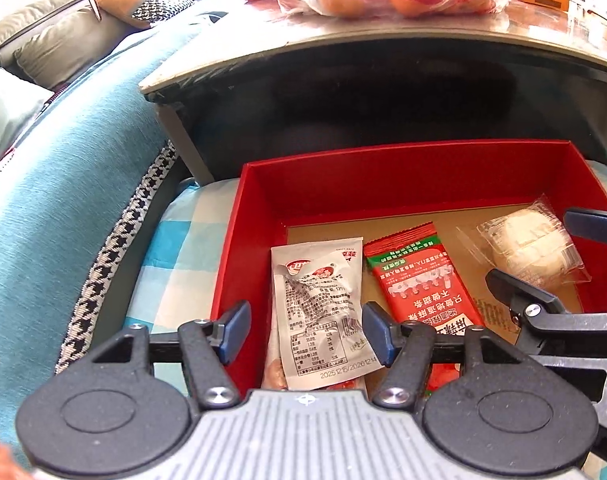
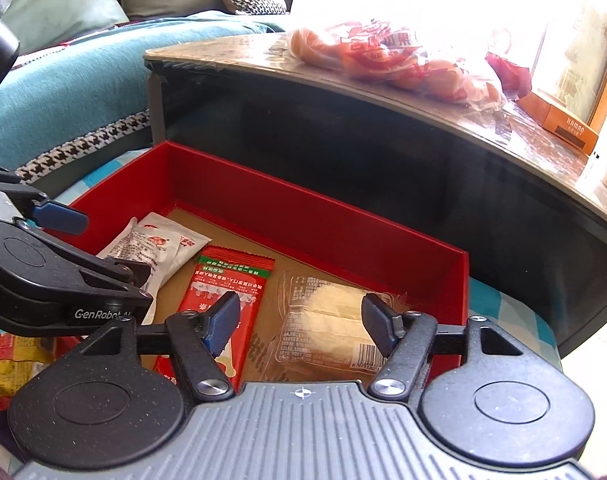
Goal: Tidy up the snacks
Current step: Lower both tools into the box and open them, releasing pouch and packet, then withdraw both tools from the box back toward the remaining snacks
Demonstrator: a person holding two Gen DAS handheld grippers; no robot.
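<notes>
Left wrist view: my left gripper [image 1: 306, 332] jaws open over white sachet [image 1: 319, 300] in red box [image 1: 403, 168]; red packet [image 1: 419, 280] at 3 o'clock. Right gripper [image 2: 301, 320] jaws open around wrapped bun [image 2: 335, 320], not pressing. Tabletop [image 2: 443, 92] at 12 carries fruit bag [image 2: 399, 60].

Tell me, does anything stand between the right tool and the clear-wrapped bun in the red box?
Nothing visible does. The right tool is open just above the bun in the red box, with only air between them.
</notes>
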